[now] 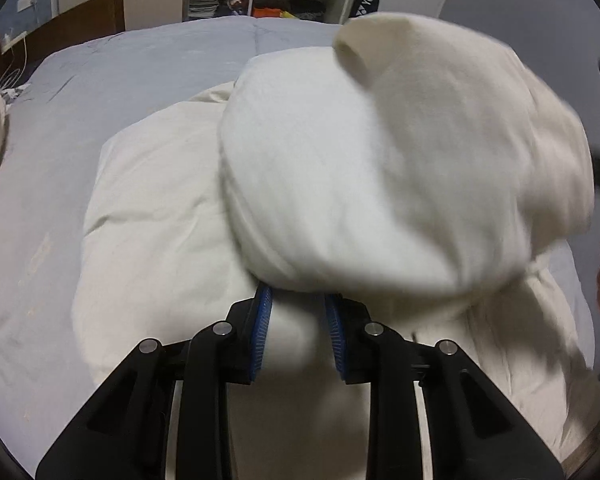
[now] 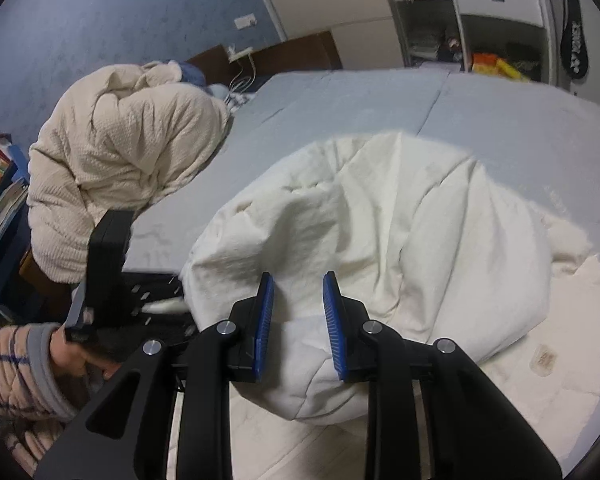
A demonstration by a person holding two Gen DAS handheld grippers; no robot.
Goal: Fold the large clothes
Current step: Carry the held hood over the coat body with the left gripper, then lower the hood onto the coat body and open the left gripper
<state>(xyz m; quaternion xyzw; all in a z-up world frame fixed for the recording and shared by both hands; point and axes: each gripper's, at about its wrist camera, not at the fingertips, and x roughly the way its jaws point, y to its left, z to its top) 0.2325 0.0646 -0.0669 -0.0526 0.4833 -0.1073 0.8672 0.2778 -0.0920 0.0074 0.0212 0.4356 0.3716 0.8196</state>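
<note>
Left wrist view: left gripper (image 1: 298, 300) has its blue pads narrowly apart with white cloth bunched between them; whether they pinch it I cannot tell, since the blurred fold hides the tips. That white garment (image 1: 380, 184) balloons up from 12 to 2 o'clock, and the rest lies flat toward 9 o'clock on the grey bed (image 1: 100, 80). Wooden headboard (image 1: 84, 20) sits at 10 o'clock, open shelves (image 1: 284, 4) at 12.

Right wrist view: right gripper (image 2: 298, 280) has its jaws narrowly parted, a thick white fold filling the gap and touching both pads, so it looks gripped. Cream quilt (image 2: 124, 160) is heaped at 10 o'clock, and a hand (image 2: 76, 354) holding the other gripper is at 8. Bare sheet lies open from 12 to 2 o'clock, reaching the bed edge.
</note>
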